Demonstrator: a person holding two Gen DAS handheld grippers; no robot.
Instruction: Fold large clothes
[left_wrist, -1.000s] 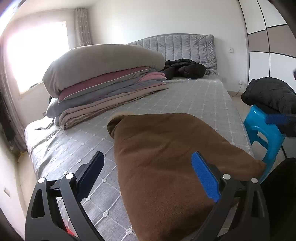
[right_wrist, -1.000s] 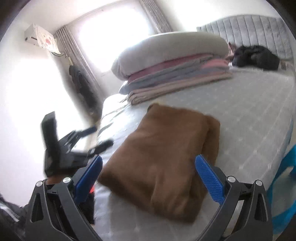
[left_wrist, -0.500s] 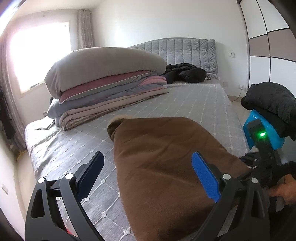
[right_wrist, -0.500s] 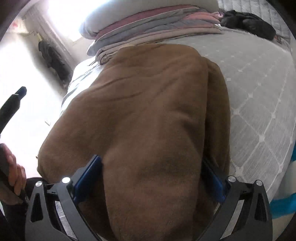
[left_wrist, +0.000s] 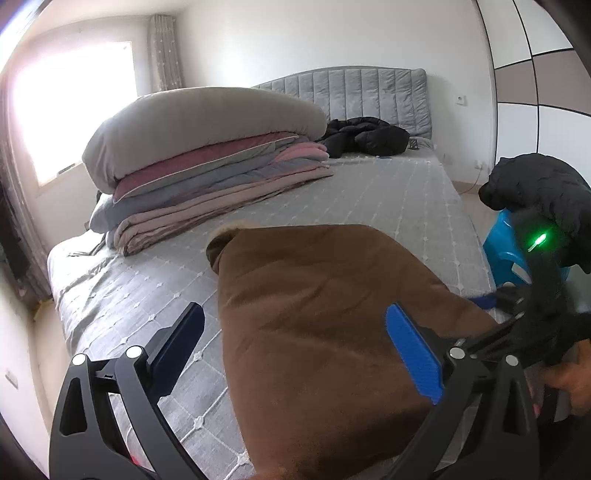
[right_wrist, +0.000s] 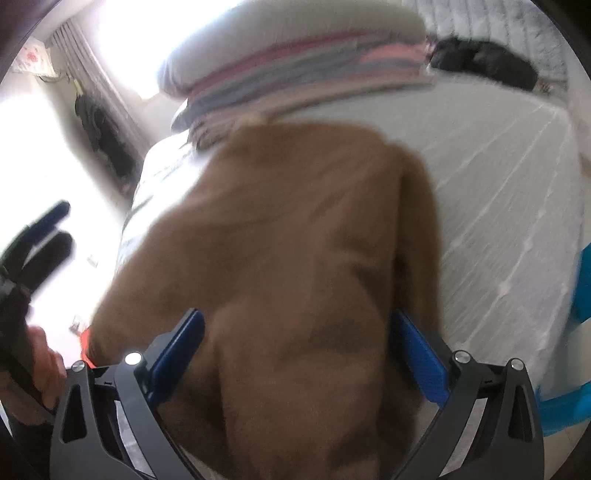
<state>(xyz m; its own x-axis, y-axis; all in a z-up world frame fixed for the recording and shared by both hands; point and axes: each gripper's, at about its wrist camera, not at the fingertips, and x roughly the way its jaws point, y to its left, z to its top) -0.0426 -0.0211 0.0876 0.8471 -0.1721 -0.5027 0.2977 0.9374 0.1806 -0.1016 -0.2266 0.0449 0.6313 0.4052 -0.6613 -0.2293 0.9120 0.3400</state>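
Plenty of open bed (left_wrist: 388, 199) past the brown garment (left_wrist: 314, 314) for me to move over. The stacked bedding (left_wrist: 207, 166) blocks the left side, and the blue stool (left_wrist: 504, 247) crowds the right edge. My right view's blurry, but that gripper (right_wrist: 295, 354) looks boxed in by cloth.

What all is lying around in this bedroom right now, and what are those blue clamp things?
Folded garment: one, brown, near edge of the bed.
Bed: one, grey quilted cover.
Bedding stack: one, grey and pink, far left of bed.
Black jacket: one, by the headboard.
Stool: one, blue, right of bed, dark clothing on top.
Left gripper: blue-padded jaws open, above the garment.
Right gripper: jaws open, straddling the garment's near end.
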